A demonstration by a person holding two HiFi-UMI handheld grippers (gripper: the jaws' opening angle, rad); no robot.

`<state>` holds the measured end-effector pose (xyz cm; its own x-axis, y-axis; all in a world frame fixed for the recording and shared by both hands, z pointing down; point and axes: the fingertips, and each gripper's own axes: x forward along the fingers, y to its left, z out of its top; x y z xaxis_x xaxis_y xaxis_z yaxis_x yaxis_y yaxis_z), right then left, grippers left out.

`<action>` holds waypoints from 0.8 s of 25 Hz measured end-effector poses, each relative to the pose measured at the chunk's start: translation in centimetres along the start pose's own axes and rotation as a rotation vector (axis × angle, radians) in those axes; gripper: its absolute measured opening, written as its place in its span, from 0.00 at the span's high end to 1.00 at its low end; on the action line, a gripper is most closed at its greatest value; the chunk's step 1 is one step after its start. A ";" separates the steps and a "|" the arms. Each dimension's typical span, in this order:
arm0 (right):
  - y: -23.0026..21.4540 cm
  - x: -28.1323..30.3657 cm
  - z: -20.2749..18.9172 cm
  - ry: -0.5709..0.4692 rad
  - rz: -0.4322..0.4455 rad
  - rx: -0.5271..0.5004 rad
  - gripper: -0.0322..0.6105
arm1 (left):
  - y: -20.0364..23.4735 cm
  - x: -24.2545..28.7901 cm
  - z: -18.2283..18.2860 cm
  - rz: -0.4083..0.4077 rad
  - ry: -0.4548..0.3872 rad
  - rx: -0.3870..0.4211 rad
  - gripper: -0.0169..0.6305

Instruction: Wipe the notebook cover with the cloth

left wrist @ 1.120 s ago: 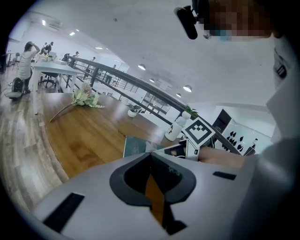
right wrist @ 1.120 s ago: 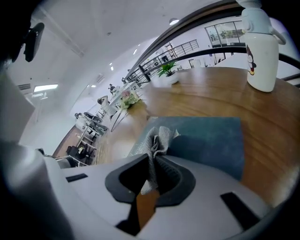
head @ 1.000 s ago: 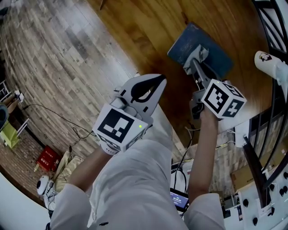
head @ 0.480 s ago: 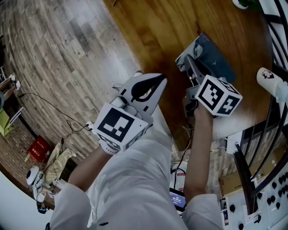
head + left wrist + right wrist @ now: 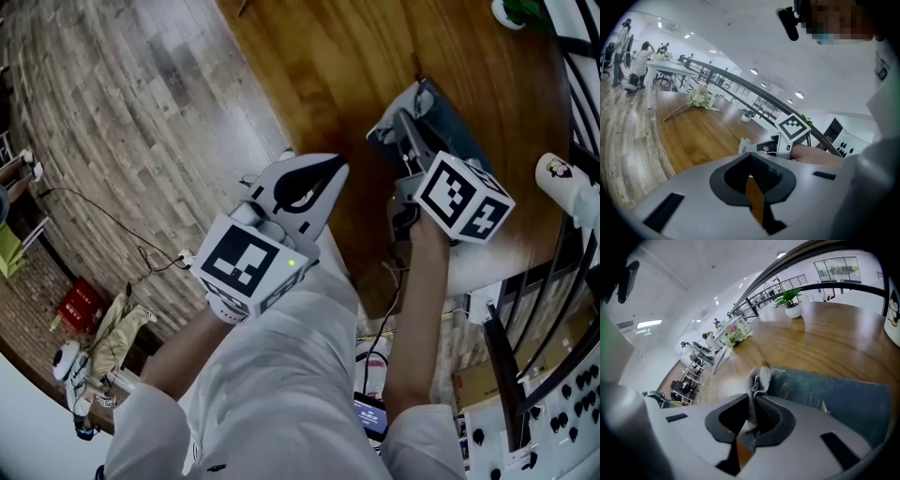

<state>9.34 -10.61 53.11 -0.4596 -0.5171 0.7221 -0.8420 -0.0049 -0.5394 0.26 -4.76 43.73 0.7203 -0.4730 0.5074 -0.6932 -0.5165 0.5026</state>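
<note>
Head view, cloth (image 5: 403, 103) (clamped) at notebook (image 5: 450, 122) edge

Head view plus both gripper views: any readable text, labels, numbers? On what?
No legible text in any view.
Marker cubes: square code patterns, no characters.
Notebook cover: scuffs only.
White container: small printed figure, no words readable.
Red item on the floor: print too small to read.
</note>
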 end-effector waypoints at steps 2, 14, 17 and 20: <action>-0.6 0.2 0.9 -0.001 -0.008 -0.011 0.89 | 0.3 0.5 0.3 -0.001 0.001 -0.020 0.94; -4.0 1.0 6.3 -0.013 -0.061 -0.072 0.89 | 0.2 3.8 1.6 -0.009 0.009 -0.024 0.94; -5.0 1.2 7.5 -0.036 -0.094 -0.076 0.89 | 0.2 4.2 1.6 -0.014 0.020 -0.021 0.94; -5.8 1.5 8.1 -0.049 -0.121 -0.085 0.89 | 0.5 4.3 1.5 -0.009 0.027 -0.029 0.94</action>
<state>15.86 -18.31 53.77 -0.3410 -0.5581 0.7564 -0.9121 0.0017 -0.4099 3.08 -8.12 45.11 0.7256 -0.4488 0.5216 -0.6877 -0.4995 0.5269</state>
